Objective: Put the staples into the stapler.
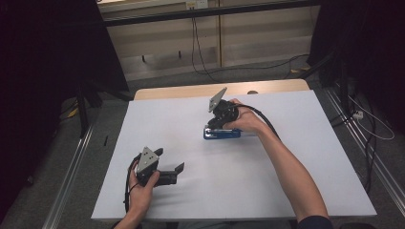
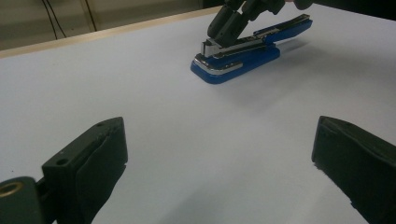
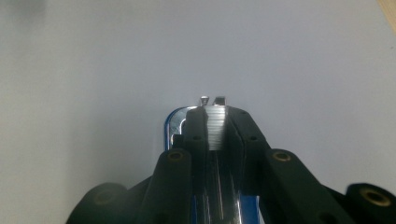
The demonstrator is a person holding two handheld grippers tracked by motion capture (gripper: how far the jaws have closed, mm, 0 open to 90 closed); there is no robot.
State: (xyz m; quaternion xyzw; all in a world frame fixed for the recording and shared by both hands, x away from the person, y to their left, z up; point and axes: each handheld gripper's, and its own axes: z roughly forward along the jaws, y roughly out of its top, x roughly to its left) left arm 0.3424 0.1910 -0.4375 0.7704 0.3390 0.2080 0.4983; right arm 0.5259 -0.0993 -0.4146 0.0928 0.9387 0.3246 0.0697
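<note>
A blue stapler [image 1: 223, 134] with a chrome front lies on the white table [image 1: 286, 162], a little past its middle. My right gripper [image 1: 210, 125] comes down on it from the right, shut on the stapler's metal top arm near the front end. In the right gripper view the jaws [image 3: 215, 127] pinch the ridged metal strip, with the stapler's blue and chrome base [image 3: 173, 123] below. My left gripper [image 1: 170, 160] rests near the front left of the table, open with nothing between its fingers. From the left gripper [image 2: 219, 149] view, the stapler [image 2: 238, 60] lies ahead with the right gripper [image 2: 224, 29] on it.
A wooden strip [image 1: 191, 90] shows along the table's far edge. Metal rails [image 1: 71, 167] run along the floor on both sides, and cables [image 1: 367, 124] trail at the right and behind. Dark curtains hang at both back corners.
</note>
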